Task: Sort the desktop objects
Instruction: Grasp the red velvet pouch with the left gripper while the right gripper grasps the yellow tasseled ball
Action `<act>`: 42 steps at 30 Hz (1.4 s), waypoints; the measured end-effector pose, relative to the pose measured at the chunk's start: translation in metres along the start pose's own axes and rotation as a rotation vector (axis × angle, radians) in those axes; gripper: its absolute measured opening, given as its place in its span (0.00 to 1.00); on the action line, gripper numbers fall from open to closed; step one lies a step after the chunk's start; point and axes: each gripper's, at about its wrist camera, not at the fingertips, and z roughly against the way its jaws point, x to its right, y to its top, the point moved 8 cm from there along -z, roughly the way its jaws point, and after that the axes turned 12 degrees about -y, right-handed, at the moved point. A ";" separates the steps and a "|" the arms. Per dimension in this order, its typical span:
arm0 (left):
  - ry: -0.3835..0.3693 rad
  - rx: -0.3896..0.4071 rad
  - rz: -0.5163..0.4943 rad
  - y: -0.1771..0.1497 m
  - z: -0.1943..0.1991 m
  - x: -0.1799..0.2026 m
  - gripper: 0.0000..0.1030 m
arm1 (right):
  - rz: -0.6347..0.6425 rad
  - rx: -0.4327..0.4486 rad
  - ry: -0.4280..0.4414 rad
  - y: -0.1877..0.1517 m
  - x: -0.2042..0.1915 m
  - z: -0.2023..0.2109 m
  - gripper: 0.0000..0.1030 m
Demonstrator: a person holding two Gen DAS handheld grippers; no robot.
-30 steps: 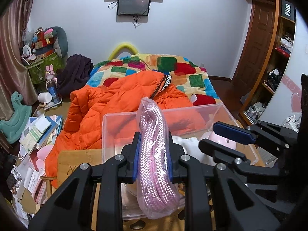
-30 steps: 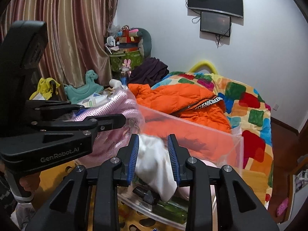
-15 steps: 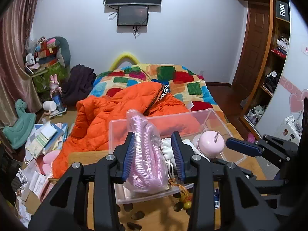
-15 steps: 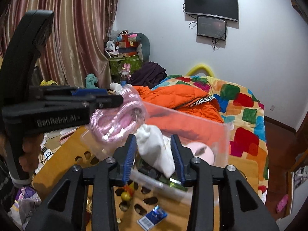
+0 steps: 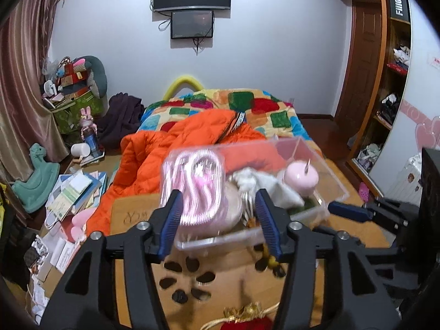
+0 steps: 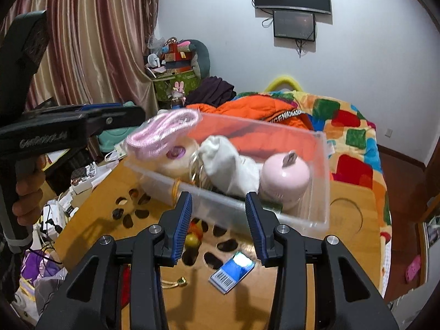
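A clear plastic bin (image 5: 334,189) (image 6: 319,214) stands on the wooden table (image 5: 236,280) (image 6: 354,244). A bagged pink cord (image 5: 194,184) (image 6: 162,134) rests at the bin's left end, free of any grip. Inside lie a white cloth pouch (image 6: 228,159) and a pink round jar (image 6: 283,178) (image 5: 301,177). My left gripper (image 5: 220,221) is open and empty, just in front of the cord. My right gripper (image 6: 218,224) is open and empty, in front of the bin's near wall. The left gripper also shows in the right wrist view (image 6: 110,115).
On the table near me lie a blue card pack (image 6: 232,271), a small fruit charm (image 6: 192,238), a gold cord (image 6: 173,283) and a red-gold pouch (image 5: 244,319). A bed with an orange jacket (image 5: 192,143) stands behind. Books and clutter (image 5: 71,192) lie at the left.
The left gripper opened and let go of the pink cord into the bin. The right gripper opened off the white pouch. Both pulled back toward me.
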 end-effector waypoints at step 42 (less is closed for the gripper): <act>-0.038 -0.189 0.007 -0.161 -0.022 0.036 0.54 | 0.096 -0.162 0.039 -0.058 -0.045 -0.070 0.17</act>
